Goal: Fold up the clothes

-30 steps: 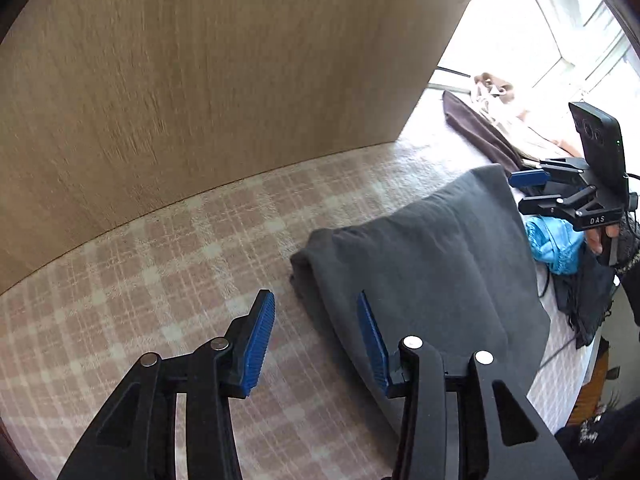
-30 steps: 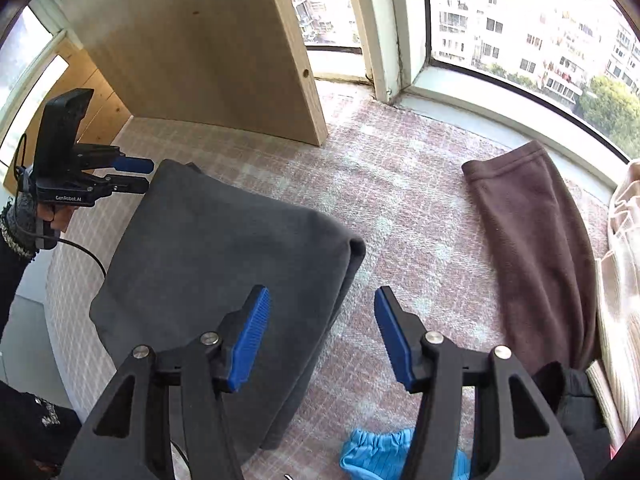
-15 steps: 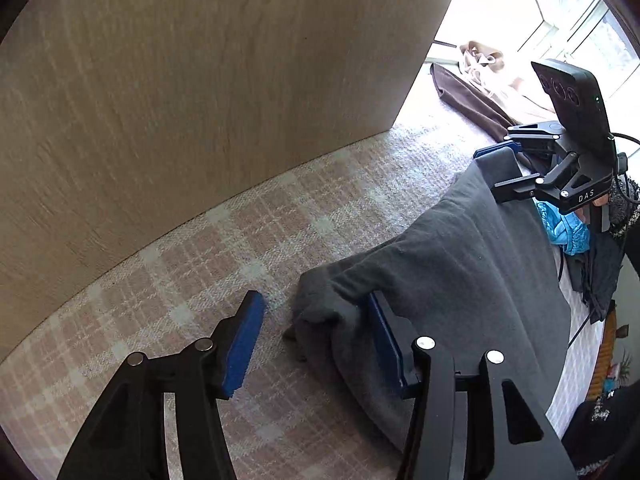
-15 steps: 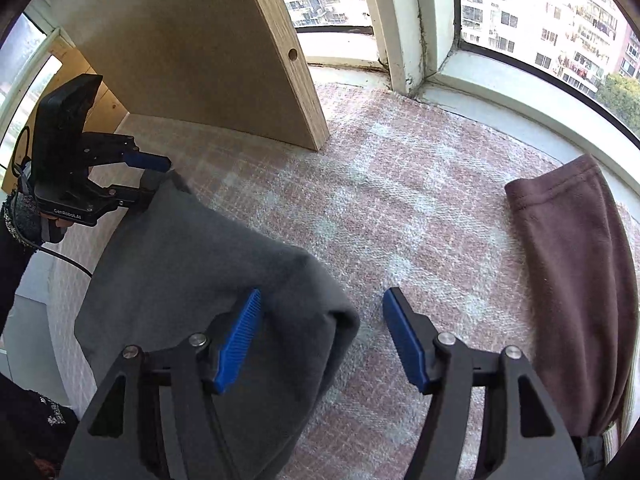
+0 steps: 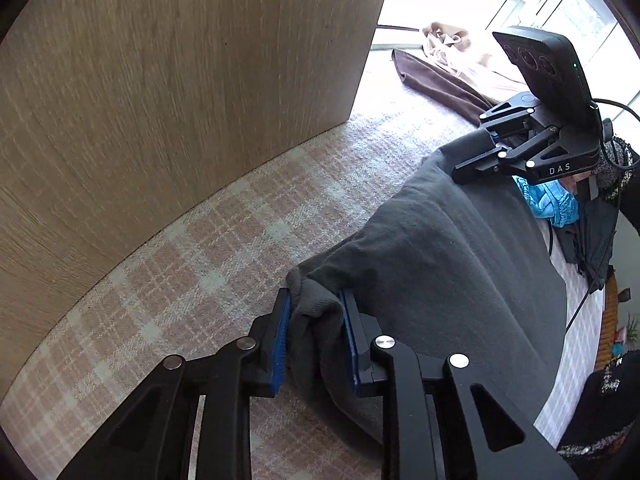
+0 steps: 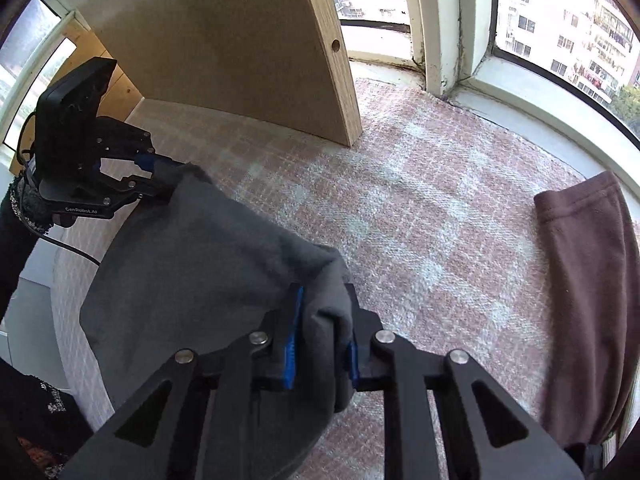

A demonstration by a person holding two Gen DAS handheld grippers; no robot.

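Observation:
A dark grey garment [image 5: 448, 256] lies folded on the pink plaid cloth [image 5: 224, 248]. My left gripper [image 5: 314, 312] is shut on one far corner of it, fabric bunched between the blue pads [image 5: 282, 336]. In the right wrist view the same grey garment [image 6: 208, 256] stretches between both grippers. My right gripper [image 6: 322, 320] is shut on the other far corner, cloth pinched between its blue pads [image 6: 294, 336]. Each gripper shows in the other's view: the right one [image 5: 486, 148] and the left one [image 6: 154, 178], both clamped on grey fabric.
A wooden panel [image 5: 180, 80] stands upright close behind the garment. A folded brown garment [image 6: 592, 280] lies to the right by the window sill [image 6: 560, 120]. A blue cloth [image 5: 548, 204], a beige garment [image 5: 452, 48] and dark clothes lie near the bed's edge.
Both grippers moved forward onto the grey garment's far corners and went from open to shut on the fabric, lifting the corners slightly.

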